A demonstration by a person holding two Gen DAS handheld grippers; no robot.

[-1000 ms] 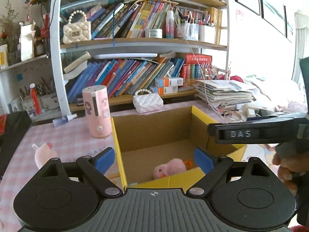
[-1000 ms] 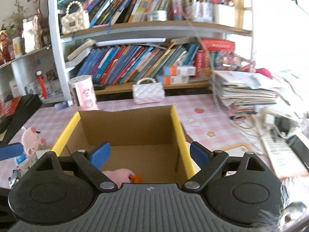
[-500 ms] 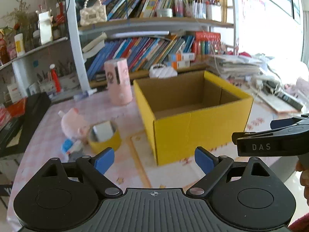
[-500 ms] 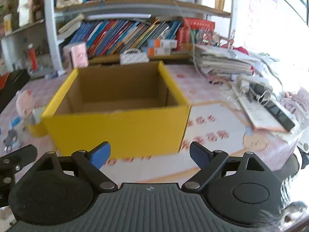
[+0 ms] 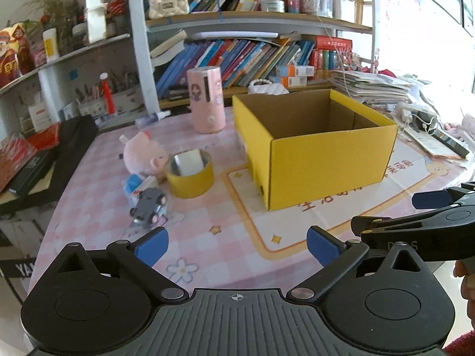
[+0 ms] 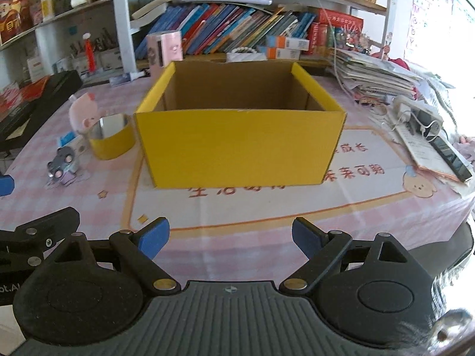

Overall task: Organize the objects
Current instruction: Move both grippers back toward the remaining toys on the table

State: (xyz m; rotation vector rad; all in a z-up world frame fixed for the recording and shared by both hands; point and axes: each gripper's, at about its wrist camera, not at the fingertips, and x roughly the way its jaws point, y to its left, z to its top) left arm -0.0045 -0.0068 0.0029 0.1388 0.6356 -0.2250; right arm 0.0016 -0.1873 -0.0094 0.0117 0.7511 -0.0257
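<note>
A yellow cardboard box [image 5: 329, 160] [image 6: 237, 145] stands open-topped on the pink checked table; its inside is hidden from here. Left of it lie a yellow tape roll [image 5: 190, 175] [image 6: 111, 139], a pink plush pig [image 5: 142, 154] [image 6: 81, 111], a small grey toy car [image 5: 150, 204] [image 6: 61, 164] and a blue-and-white pack [image 5: 133, 184]. My left gripper [image 5: 236, 244] hangs over the table's near edge, its jaws opening with nothing between them. My right gripper [image 6: 230, 237] is open and empty, in front of the box.
A pink cylinder [image 5: 206, 99] stands behind the box. Bookshelves [image 5: 237, 50] fill the back. A paper stack [image 5: 371, 86], a power strip and cables crowd the right side. Black cases [image 5: 47, 163] lie at the left edge.
Both grippers have drawn back from above the box toward the table's near edge. The box now shows from outside, and the pink toy inside it is out of sight. The left jaws have widened.
</note>
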